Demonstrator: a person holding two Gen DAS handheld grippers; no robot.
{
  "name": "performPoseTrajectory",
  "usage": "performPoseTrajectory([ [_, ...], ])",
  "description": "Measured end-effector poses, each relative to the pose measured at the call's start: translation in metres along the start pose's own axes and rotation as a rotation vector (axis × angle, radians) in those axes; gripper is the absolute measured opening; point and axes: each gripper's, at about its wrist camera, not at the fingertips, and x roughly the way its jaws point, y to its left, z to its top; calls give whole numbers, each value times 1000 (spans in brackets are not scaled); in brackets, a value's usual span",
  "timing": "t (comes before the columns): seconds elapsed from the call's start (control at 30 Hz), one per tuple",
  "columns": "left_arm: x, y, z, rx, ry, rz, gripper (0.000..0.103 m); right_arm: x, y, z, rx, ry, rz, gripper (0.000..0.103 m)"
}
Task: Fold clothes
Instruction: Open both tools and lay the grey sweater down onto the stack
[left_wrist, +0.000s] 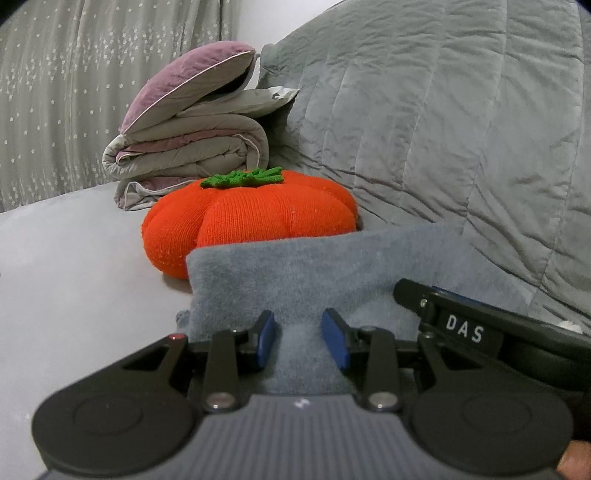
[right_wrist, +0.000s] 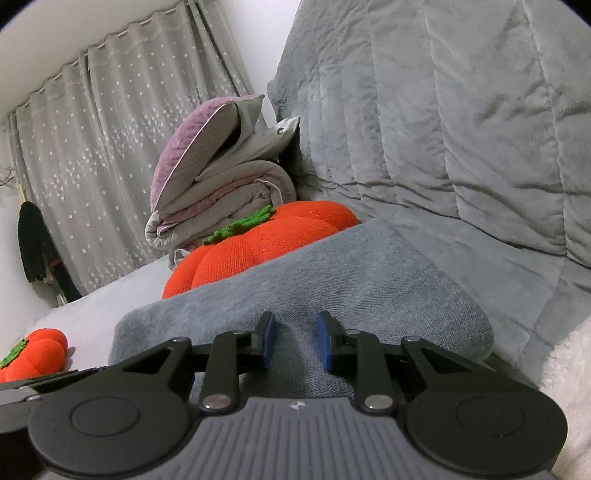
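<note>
A grey-blue knitted garment (left_wrist: 314, 266) lies folded on the pale bed sheet (left_wrist: 74, 258). In the left wrist view its near part rises between the blue pads (left_wrist: 266, 334) of my left gripper (left_wrist: 298, 334), which is shut on a fold of it. The right wrist view shows the same garment (right_wrist: 351, 273) as a thick rounded bundle. My right gripper (right_wrist: 295, 338) is shut on a pinch of that cloth. The right tool's black body (left_wrist: 472, 328) lies close beside the left one, over the garment's right part.
An orange pumpkin cushion (left_wrist: 251, 218) sits just behind the garment, with a folded purple-grey quilt (left_wrist: 192, 147) behind it. A grey quilted cover (left_wrist: 443, 110) rises on the right. A starred curtain (right_wrist: 92, 147) hangs at the left. A smaller orange cushion (right_wrist: 33, 350) lies at the left edge.
</note>
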Motion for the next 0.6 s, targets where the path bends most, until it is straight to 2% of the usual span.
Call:
performPoseTrajectory([
  [0.6, 4, -2, -5, 35, -2, 10, 31, 1, 3, -1, -21, 1, -11, 23],
])
